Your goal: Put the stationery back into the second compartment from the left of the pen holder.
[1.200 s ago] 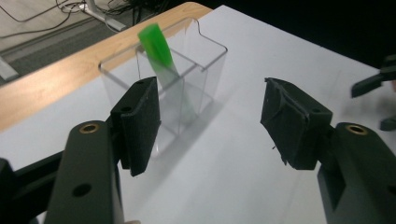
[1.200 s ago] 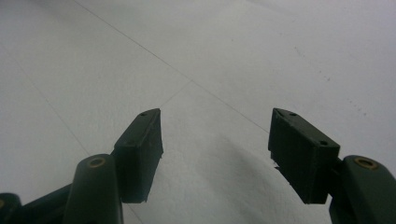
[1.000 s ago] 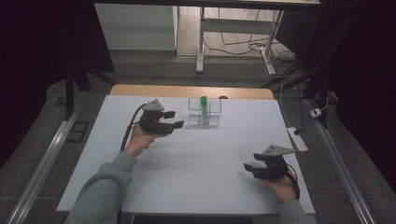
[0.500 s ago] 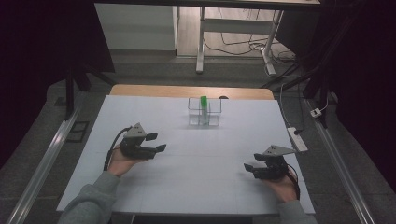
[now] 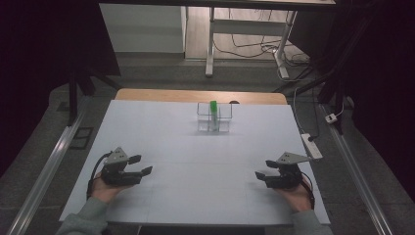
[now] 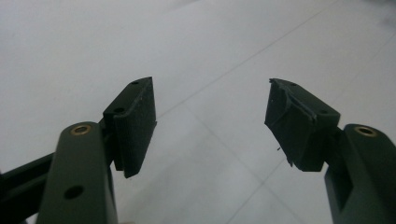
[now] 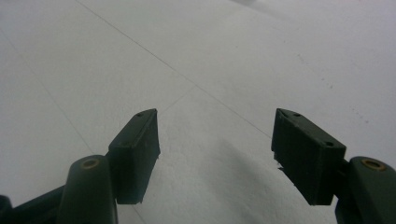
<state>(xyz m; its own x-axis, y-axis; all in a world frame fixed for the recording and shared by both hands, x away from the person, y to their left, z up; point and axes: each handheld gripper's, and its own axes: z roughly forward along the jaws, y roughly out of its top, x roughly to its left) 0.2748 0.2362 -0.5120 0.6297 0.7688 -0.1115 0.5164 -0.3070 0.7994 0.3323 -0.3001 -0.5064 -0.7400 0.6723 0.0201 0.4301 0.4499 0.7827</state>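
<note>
Left hand-held gripper point(image 5: 138, 165) near the tabletop's point(image 5: 161, 127) front-left corner, right hand-held gripper point(image 5: 264, 177) near front-right; both spread, nothing between the pads, left's jaws just widened further. Clear rack point(image 5: 214, 117) with green tube point(image 5: 213, 109) stands upright mid-back edge. Risk: light rack tips on a hasty reach. Versus earlier: left pulled back from the rack; right unmoved.

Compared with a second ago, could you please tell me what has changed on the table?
The left hand-held gripper drew back from beside the clear rack to the near left, jaws opening further, empty. The right hand-held gripper, the rack and its green tube stayed put.
</note>
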